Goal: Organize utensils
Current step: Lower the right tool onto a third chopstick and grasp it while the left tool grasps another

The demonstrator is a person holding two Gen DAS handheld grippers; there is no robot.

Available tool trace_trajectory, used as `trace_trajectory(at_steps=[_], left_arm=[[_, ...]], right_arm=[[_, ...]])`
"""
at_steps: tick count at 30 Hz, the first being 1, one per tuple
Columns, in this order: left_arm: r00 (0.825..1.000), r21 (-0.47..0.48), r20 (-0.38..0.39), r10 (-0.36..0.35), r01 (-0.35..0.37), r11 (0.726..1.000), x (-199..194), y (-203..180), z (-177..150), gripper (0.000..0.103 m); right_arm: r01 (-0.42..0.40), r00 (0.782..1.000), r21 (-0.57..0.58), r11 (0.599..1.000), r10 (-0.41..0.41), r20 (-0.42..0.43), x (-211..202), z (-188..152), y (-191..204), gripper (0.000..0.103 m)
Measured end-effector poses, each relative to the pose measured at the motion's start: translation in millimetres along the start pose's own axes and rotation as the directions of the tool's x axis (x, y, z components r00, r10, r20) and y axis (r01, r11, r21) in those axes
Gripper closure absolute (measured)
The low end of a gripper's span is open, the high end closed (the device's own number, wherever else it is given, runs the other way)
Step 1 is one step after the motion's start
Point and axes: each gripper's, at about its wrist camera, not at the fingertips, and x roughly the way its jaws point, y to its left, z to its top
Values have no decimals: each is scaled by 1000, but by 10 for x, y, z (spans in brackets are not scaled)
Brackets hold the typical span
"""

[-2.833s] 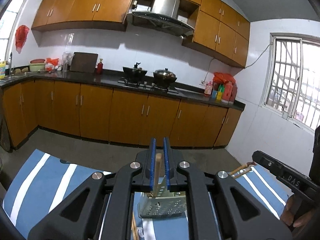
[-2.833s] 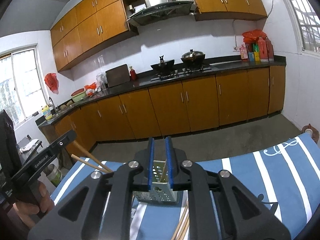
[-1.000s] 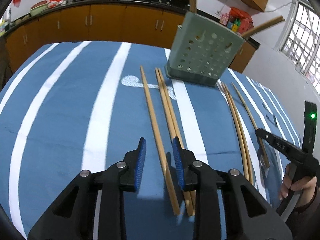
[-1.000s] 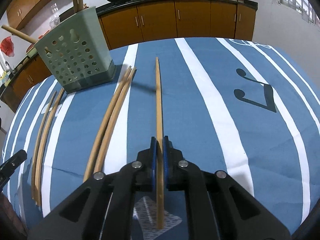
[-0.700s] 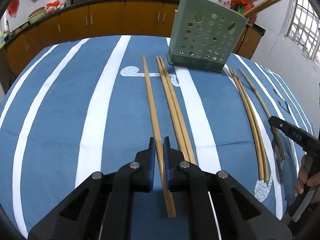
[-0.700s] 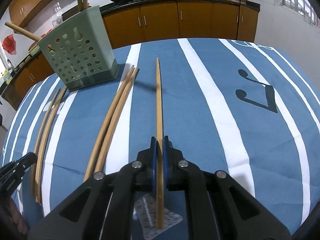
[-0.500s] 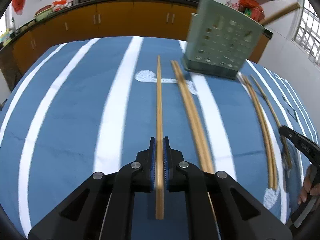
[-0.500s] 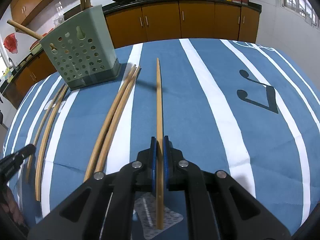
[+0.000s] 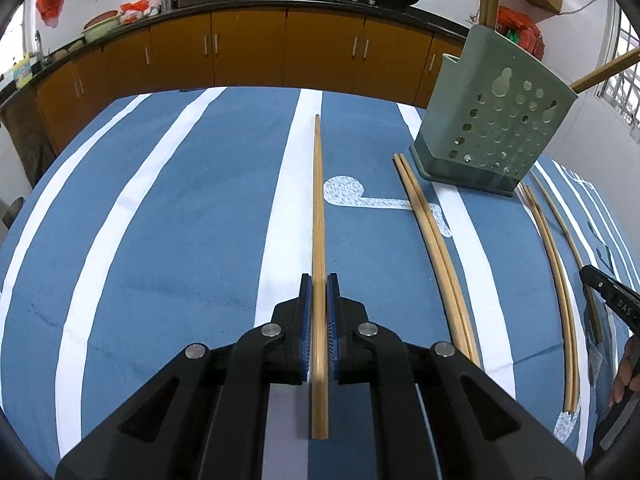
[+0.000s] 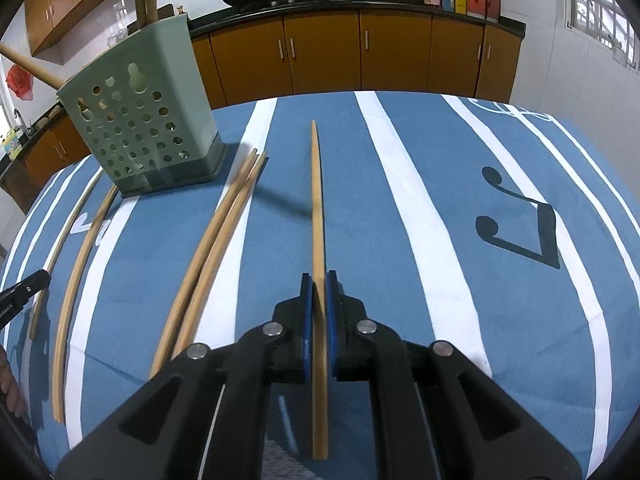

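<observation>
Left gripper: the left gripper [image 9: 316, 294] sits low over the cloth, pointing toward the kitchen counter, its blue pads clamped on a chopstick [image 9: 318, 216] that runs straight ahead along the fingers, butt end trailing back between the black arms.
Right gripper: the right gripper [image 10: 316, 294] holds the same low, forward pose, pads pinched on a second chopstick [image 10: 318, 208], whose tip casts a shadow on the cloth, so it looks lifted.
Loose sticks, left view: a pair of chopsticks [image 9: 434, 248] lies just right of the held one; a further pair [image 9: 554, 276] curves along the right side.
Loose sticks, right view: two chopsticks [image 10: 216, 248] lie side by side left of the held one, more sticks [image 10: 76, 276] beyond them.
Holder: the green perforated holder [image 9: 490, 120] stands upright on the cloth past the loose pairs, sticks already poking out of its top.
Surface: the blue striped tablecloth [image 10: 460, 240] is bare to the right of the right gripper, and bare to the left of the left one.
Edges: the cloth's far edge drops off before the orange cabinets [image 9: 248, 48].
</observation>
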Motion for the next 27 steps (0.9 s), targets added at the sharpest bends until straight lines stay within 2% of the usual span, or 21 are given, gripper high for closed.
trace_trajectory(at_steps=[7, 14, 27], left_arm=[[1000, -14, 0, -13, 13, 1000, 10, 10, 6, 95], [998, -65, 5, -61, 61, 996, 7, 98, 2, 95], [998, -62, 5, -57, 57, 996, 11, 83, 9, 94]], right_arm=[[-2, 1000, 2, 1000, 2, -1, 1, -1, -3, 95], [-4, 1000, 3, 1000, 4, 0, -1, -6, -3, 95], [-8, 1000, 7, 1000, 8, 0, 5, -1, -4, 95]])
